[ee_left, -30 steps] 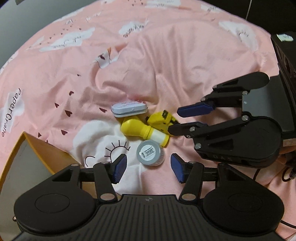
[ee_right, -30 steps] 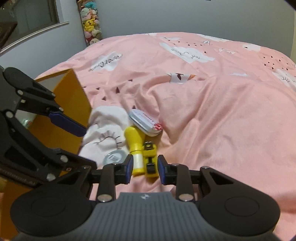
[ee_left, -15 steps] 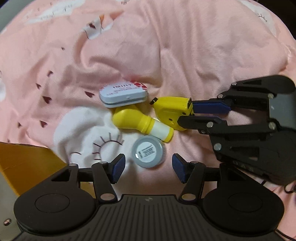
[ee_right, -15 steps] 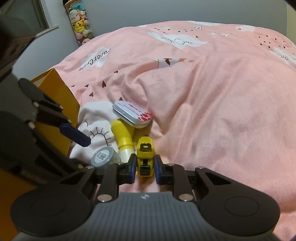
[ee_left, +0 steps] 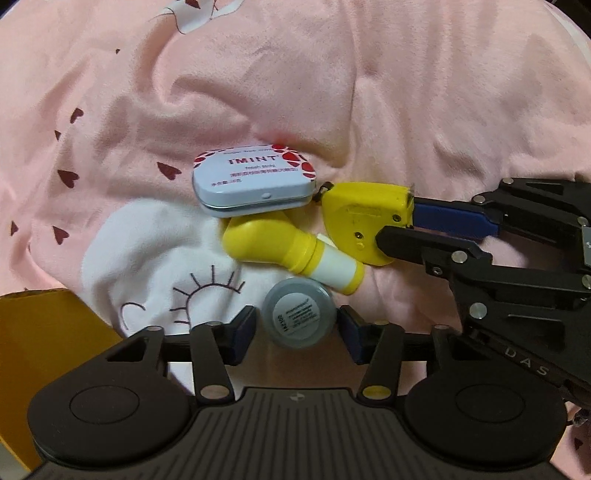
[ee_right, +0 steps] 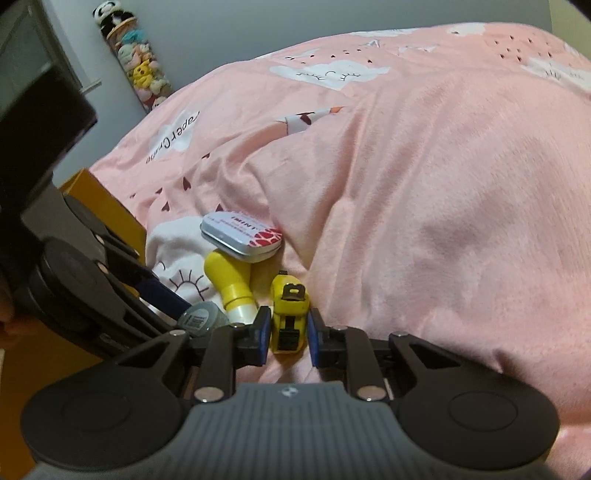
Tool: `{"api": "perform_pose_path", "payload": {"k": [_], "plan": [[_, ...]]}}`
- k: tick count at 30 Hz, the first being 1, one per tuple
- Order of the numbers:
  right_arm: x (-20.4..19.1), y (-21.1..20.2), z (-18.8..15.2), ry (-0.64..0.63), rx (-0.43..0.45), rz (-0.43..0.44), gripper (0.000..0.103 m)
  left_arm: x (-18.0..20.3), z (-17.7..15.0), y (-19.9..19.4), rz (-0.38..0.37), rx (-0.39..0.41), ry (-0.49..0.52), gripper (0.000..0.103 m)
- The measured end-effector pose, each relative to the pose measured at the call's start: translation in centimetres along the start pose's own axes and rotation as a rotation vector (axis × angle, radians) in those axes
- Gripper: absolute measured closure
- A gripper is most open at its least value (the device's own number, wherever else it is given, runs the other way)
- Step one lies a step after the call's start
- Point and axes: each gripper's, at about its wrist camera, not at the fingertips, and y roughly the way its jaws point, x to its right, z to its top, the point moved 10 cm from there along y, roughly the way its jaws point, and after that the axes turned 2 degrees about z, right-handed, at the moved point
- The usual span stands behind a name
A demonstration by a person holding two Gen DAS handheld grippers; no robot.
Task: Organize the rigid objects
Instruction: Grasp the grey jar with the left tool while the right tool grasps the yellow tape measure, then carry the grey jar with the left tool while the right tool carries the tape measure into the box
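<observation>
Four small things lie on the bed (ee_left: 406,92). Right gripper (ee_right: 284,334) jaws clamp the tape measure (ee_right: 290,308). Left gripper (ee_left: 297,330) jaws are closing around the jar (ee_left: 300,318). Beyond them lie the tin (ee_left: 255,181) and yellow bottle (ee_left: 280,249).

Left wrist straight down, right wrist oblique, both close, sharing mint tin (ee_left: 255,182).

Pink cloud-print bedspread (ee_right: 424,184) — grey wall (ee_right: 258,26) behind

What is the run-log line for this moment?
left gripper: closing around grey jar | right gripper: shut on yellow tape measure
</observation>
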Motion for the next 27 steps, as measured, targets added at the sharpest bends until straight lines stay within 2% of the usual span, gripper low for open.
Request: {"api": "perform_pose_path", "payload": {"k": [9, 13, 16, 22, 27], "plan": [[-0.4, 0.7, 0.5, -0.021, 0.042, -0.007, 0.081, 1.6, -0.9, -0.7, 0.009, 0.05, 0.025, 0.054], [-0.6, 0.9, 0.4, -0.049, 0.044, -0.014, 0.082, 1.8, -2.8, -2.4, -0.002, 0.093, 0.022, 0.054], [-0.8, 0.5, 0.5, -0.052, 0.044, -0.016, 0.083, 1.8, -3.4, -4.2, -0.011, 0.145, 0.01, 0.054], [-1.3, -1.3, 0.5, -0.057, 0.072, -0.044, 0.084, 2.0, -5.4, -9.4, -0.079, 0.296, -0.065, 0.054], [-2.3, -3.7, 0.2, -0.041, 0.111, -0.019, 0.084, 1.4, -7.0, -13.2, -0.081, 0.386, -0.126, 0.054]]}}
